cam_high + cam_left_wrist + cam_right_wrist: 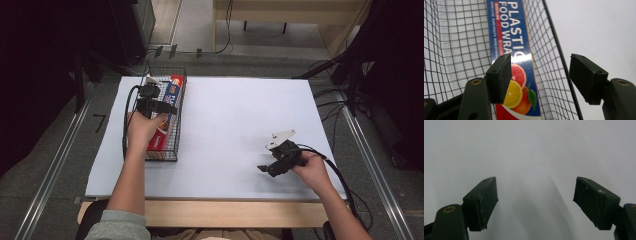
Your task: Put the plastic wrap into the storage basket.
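Observation:
A long blue and red box of plastic food wrap (169, 107) lies lengthwise in a black wire basket (165, 155) at the table's left. My left gripper (155, 103) hangs over the basket, held by the person's left hand. In the left gripper view it (540, 60) is open: one jaw stands over the box (509, 37), the other outside the basket's wire wall (554, 50), and nothing is gripped. My right gripper (267, 167) is open above the bare white table surface at the front right, and the right gripper view (536, 180) has nothing between the jaws.
A white sheet (235, 125) covers the table, with wide free room between the basket and the right gripper. Cables trail from both grippers. The table's wooden front edge (225, 212) runs along the bottom, and dark stands and cables sit on the floor around it.

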The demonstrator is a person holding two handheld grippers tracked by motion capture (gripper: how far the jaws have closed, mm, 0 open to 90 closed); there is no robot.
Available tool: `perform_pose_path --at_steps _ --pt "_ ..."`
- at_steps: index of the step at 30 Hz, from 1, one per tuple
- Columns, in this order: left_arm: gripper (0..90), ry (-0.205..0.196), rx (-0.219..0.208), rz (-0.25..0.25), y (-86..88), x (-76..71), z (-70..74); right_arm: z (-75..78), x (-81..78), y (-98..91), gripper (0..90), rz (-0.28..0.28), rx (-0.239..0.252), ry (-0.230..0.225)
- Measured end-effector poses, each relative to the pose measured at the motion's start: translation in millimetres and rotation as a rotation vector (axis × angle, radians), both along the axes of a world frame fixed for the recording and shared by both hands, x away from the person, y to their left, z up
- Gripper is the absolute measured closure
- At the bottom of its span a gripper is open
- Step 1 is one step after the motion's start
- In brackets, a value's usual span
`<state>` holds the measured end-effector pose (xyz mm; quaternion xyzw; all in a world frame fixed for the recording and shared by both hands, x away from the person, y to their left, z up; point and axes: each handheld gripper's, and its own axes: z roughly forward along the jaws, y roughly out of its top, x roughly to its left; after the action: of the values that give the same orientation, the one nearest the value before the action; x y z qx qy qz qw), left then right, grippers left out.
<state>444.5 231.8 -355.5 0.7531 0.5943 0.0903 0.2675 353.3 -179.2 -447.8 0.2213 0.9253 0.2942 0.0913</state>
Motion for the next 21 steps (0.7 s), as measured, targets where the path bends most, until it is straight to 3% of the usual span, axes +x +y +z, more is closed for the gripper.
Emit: perform_pose_path --at_steps 5,9,14,21 --pt "31.6 -0.025 0.014 -0.076 -5.5 -16.0 5.7 -0.4 -0.2 0.1 20.6 -0.001 -0.004 0.003" --pt "29.8 -0.042 -0.061 -0.147 -7.1 -29.6 11.8 -0.1 -0.1 -0.2 20.6 -0.001 0.002 0.006" --pt "28.7 -0.054 -0.083 -0.228 -15.9 -44.8 18.2 -0.3 -0.2 0.1 20.6 -0.001 0.003 0.010" --pt "28.3 -0.080 -0.087 -0.364 -34.7 -63.6 14.1 0.2 -0.2 -0.4 20.5 0.002 0.006 0.007"
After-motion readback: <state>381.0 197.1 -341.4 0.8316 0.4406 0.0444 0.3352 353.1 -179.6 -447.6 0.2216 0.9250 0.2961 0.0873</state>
